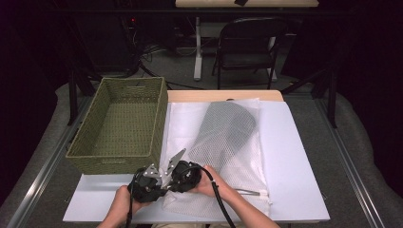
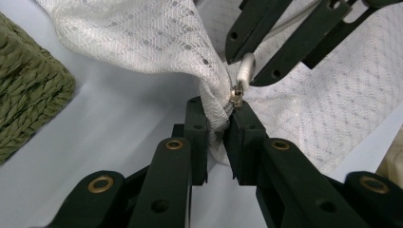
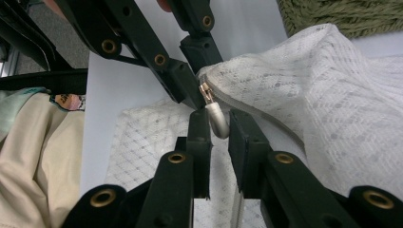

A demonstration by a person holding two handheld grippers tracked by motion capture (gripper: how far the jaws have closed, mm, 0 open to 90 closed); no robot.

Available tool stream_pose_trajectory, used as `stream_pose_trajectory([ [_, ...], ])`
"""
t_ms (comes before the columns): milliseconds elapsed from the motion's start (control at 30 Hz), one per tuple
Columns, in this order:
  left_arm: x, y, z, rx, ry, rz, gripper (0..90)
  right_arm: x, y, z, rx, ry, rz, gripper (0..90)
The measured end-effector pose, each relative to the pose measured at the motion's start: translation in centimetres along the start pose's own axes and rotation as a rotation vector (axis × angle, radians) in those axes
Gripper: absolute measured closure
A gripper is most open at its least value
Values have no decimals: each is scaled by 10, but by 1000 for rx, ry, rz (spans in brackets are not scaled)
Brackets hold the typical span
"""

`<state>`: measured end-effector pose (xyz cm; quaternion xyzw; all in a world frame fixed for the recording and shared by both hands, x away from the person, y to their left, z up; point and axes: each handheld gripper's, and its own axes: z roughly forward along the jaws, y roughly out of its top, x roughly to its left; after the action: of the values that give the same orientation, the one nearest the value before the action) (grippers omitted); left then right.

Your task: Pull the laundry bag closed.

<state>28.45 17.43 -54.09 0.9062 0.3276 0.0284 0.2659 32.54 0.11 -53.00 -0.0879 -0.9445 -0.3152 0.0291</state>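
Observation:
A white mesh laundry bag (image 1: pixel 237 161) lies flat on the white table (image 1: pixel 294 156), with a grey garment (image 1: pixel 227 124) showing through it. Both grippers meet at the bag's near left corner. My left gripper (image 2: pixel 219 111) is shut on a pinch of the mesh (image 2: pixel 142 33) right at the end of the zip. My right gripper (image 3: pixel 218 116) faces it, and the silver zipper pull (image 3: pixel 219 127) is clamped between its pads. From the left gripper view the pull (image 2: pixel 246 71) hangs between the right gripper's jaws. In the high view the left gripper (image 1: pixel 159 183) and right gripper (image 1: pixel 172 179) sit nose to nose.
An empty green woven basket (image 1: pixel 102 156) stands on the table's left half, its near corner (image 2: pixel 28 85) close to the grippers. A dark folding chair (image 1: pixel 249 42) stands on the floor beyond the table. The person's cream sleeve (image 3: pixel 38 156) lies near the table's front edge.

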Motion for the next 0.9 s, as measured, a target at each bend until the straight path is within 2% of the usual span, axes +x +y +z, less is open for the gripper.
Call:
stream_pose_trajectory([
  [167,-1,0,0,3,4,9,797,3,2,3,15,-5,-11,793],
  [267,0,0,0,1,1,6,792,6,2,4,26,-5,-11,851],
  [367,1,1,-3,11,-15,14,748,8,3,5,27,-17,-8,854],
  [400,2,0,-5,7,-33,5,742,8,3,5,24,-21,-11,854],
  [433,2,-1,-7,-7,-51,-20,732,8,3,5,23,-26,-5,854],
  [467,3,-1,-9,-3,-48,-13,721,8,2,4,22,-24,5,854],
  [533,4,-4,-14,-24,-52,-36,714,9,1,4,15,-43,-2,854],
  [667,9,-6,-23,-67,-53,-70,712,10,-3,5,29,-46,4,853],
  [800,8,-4,-23,-103,-34,-101,684,12,-4,6,29,-56,13,853],
  [900,7,-1,-23,-135,-38,-121,664,13,-3,6,28,-61,2,853],
])
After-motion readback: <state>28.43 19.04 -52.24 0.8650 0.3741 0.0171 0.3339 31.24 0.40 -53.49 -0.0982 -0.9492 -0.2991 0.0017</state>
